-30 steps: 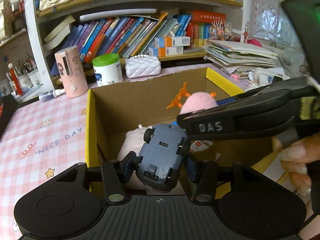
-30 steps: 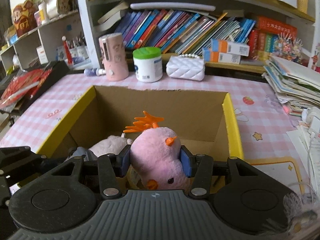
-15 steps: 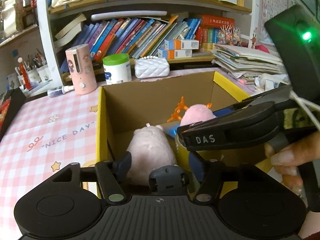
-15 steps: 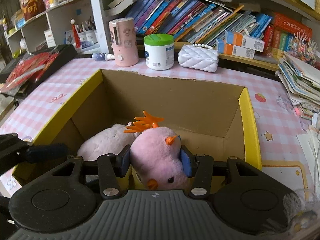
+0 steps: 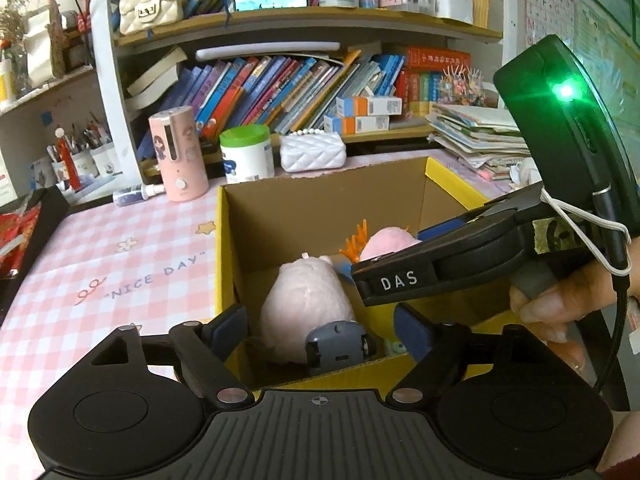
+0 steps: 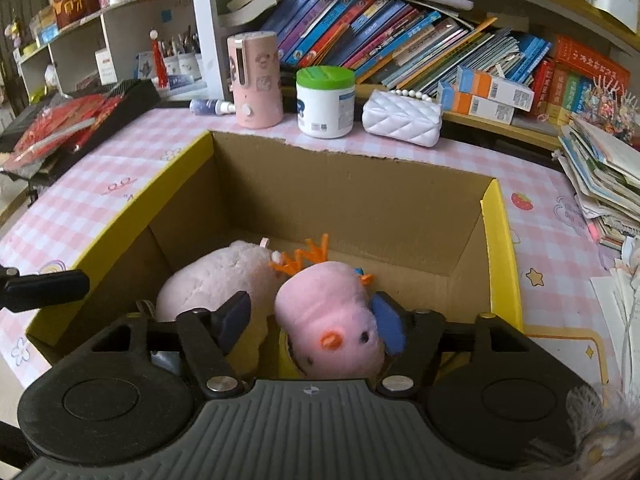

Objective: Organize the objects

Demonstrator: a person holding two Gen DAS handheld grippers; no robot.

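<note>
An open cardboard box (image 5: 221, 248) (image 6: 496, 240) with yellow rims stands on the pink checked tablecloth. Inside lie a pale pink plush (image 5: 304, 304) (image 6: 208, 280), a blue-grey toy car (image 5: 340, 344) and a pink chick plush (image 6: 328, 320) (image 5: 386, 242) with an orange crest. My left gripper (image 5: 320, 332) hovers over the box's near edge, its jaws opening, with the car below and free of the pads. My right gripper (image 6: 310, 322) (image 5: 400, 280) is over the box, its jaws opening around the chick; the left pad stands clear of it.
Behind the box stand a pink cylinder device (image 6: 256, 80), a green-lidded white jar (image 6: 326, 102) and a white quilted purse (image 6: 402, 118). Bookshelves fill the back. A paper stack (image 6: 600, 184) lies at the right, red packets (image 6: 60, 128) at the left. A hand (image 5: 560, 304) holds the right gripper.
The left jaws spread and let go of the toy car, which dropped into the box. The right jaws widened off the chick plush, which sank and tipped forward.
</note>
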